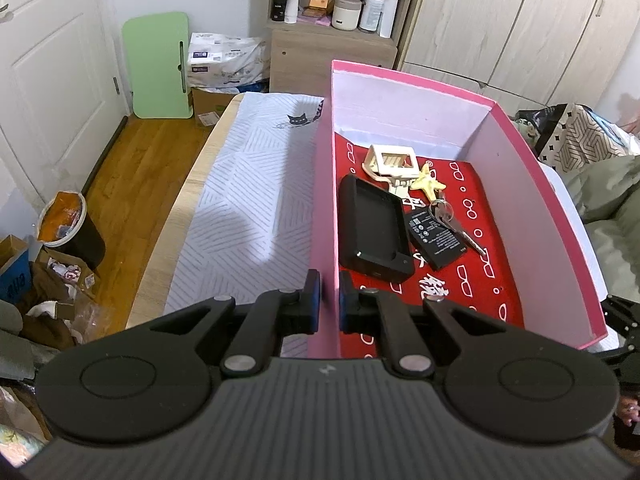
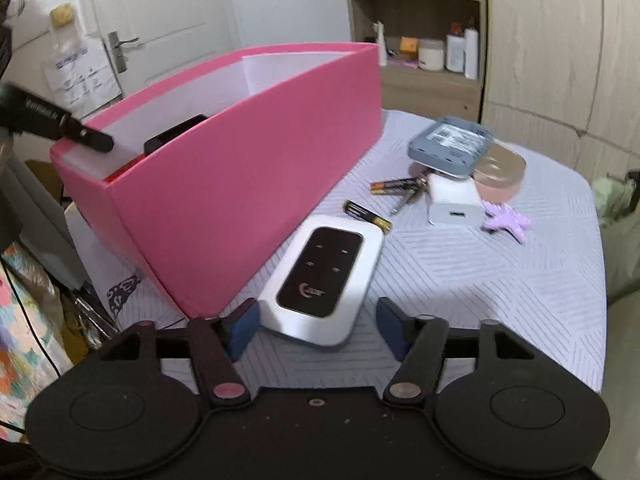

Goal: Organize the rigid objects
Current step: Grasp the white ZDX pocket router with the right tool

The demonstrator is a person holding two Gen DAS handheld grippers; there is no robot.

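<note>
My left gripper (image 1: 330, 304) is shut on the near left wall of the pink box (image 1: 324, 200); one of its fingers (image 2: 92, 140) also shows in the right wrist view. On the box's red floor lie a black cradle (image 1: 374, 228), a black battery (image 1: 436, 236), keys (image 1: 456, 224), a cream frame (image 1: 390, 162) and a yellow star clip (image 1: 428, 184). My right gripper (image 2: 318, 320) stands open around the near end of a silver device with a black face (image 2: 324, 280), which lies flat on the cloth beside the pink box (image 2: 240, 184).
Farther along the striped tablecloth (image 2: 480, 280) lie two batteries (image 2: 368, 216), a white charger (image 2: 454, 200), a purple clip (image 2: 506, 220), a grey device (image 2: 450, 146) and a round pink container (image 2: 500, 176). The table edge (image 2: 600, 280) drops off at right. A shelf unit (image 1: 332, 20) stands behind.
</note>
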